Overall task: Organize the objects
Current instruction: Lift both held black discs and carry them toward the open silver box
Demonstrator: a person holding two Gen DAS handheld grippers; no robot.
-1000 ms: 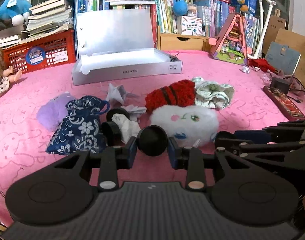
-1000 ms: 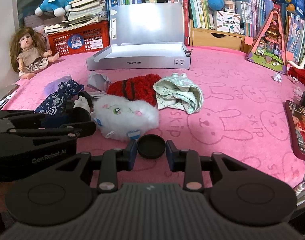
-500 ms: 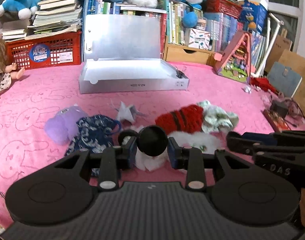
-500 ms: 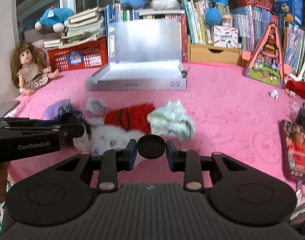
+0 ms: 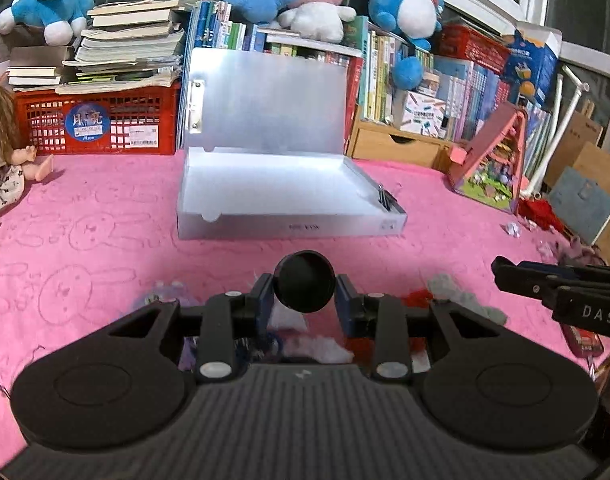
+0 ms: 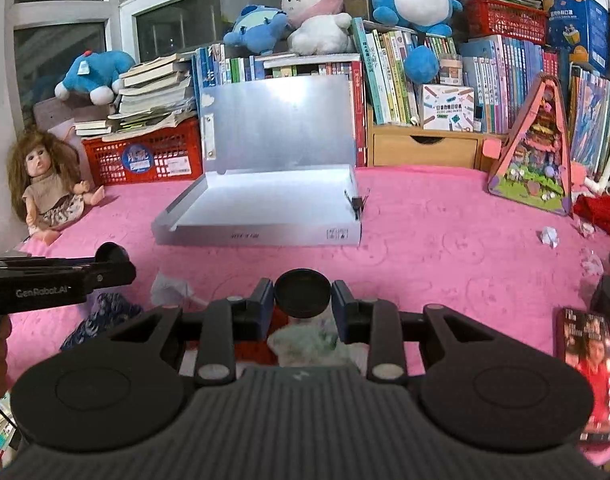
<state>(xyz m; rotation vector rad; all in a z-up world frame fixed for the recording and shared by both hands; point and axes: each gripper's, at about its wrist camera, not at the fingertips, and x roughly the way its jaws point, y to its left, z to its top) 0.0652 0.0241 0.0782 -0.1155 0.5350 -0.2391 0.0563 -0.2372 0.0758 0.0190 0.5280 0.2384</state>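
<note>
As we raised the left gripper (image 5: 304, 293) off the pink bunny-print cover (image 5: 85, 208), its view changed from a second earlier. The heap of soft things that had filled the middle dropped to the bottom edge, mostly hidden behind the fingers. The open silver case (image 5: 289, 226) came to sit straight ahead and looked much larger. The jaws stayed clamped on the round black piece (image 5: 304, 286), which we carried in the air, clear of the cover. The right gripper (image 5: 501, 272) reached in from the right edge, alongside and at about the same height.

In the right wrist view we saw the same lift. The white plush and the red knit had slipped out of sight, and only a pale patterned cloth (image 6: 305, 340) showed below the fingers. A blue floral pouch (image 6: 101, 316) and a crumpled paper (image 6: 171, 288) lay to the left of it. This claw still pinched a flat black cap (image 6: 301, 294) between its pads, held above the cover, with the case (image 6: 257, 236) ahead and slightly left, its tray empty. The left gripper (image 6: 119, 270) came in from the left, its black piece (image 6: 112, 254) just visible at the tip.

We judged that both pickups were finished and the carry to the case was under way; release over the tray was what remained.
</note>
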